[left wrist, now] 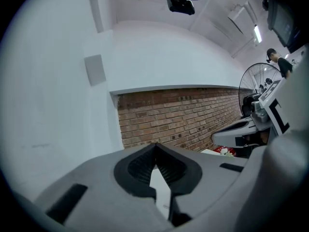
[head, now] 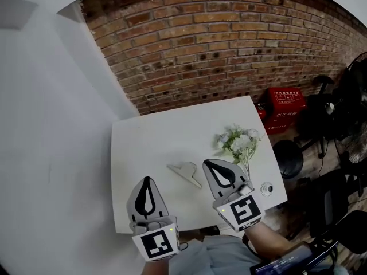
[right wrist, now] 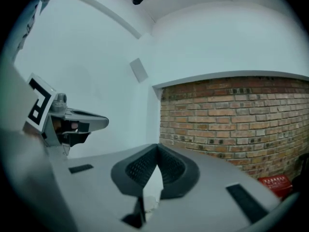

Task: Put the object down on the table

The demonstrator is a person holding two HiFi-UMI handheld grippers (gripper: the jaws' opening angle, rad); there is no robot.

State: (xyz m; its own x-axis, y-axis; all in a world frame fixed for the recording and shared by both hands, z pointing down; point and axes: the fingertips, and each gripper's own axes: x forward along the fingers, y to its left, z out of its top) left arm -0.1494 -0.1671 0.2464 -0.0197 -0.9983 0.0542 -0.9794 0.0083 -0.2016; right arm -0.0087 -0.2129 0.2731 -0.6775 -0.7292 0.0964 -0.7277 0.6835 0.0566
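A flat beige piece (head: pixel 186 171) lies on the white table (head: pixel 149 139), near its middle and free of both grippers. My right gripper (head: pixel 207 162) hovers just right of that piece, its jaws shut with nothing between them. My left gripper (head: pixel 147 180) is over the table's near left part, also shut and empty. In the left gripper view the jaw tips of the left gripper (left wrist: pixel 155 146) meet, with white table showing through the gap below. The right gripper view shows the same for the right gripper (right wrist: pixel 157 149).
A bunch of white flowers (head: pixel 238 141) lies at the table's right side, with a small round thing (head: pixel 266 188) near the right edge. Behind the table rises a brick wall (head: pixel 218 44). Red crates (head: pixel 285 103), a black round stool (head: pixel 288 157) and a fan (head: pixel 358 96) stand to the right.
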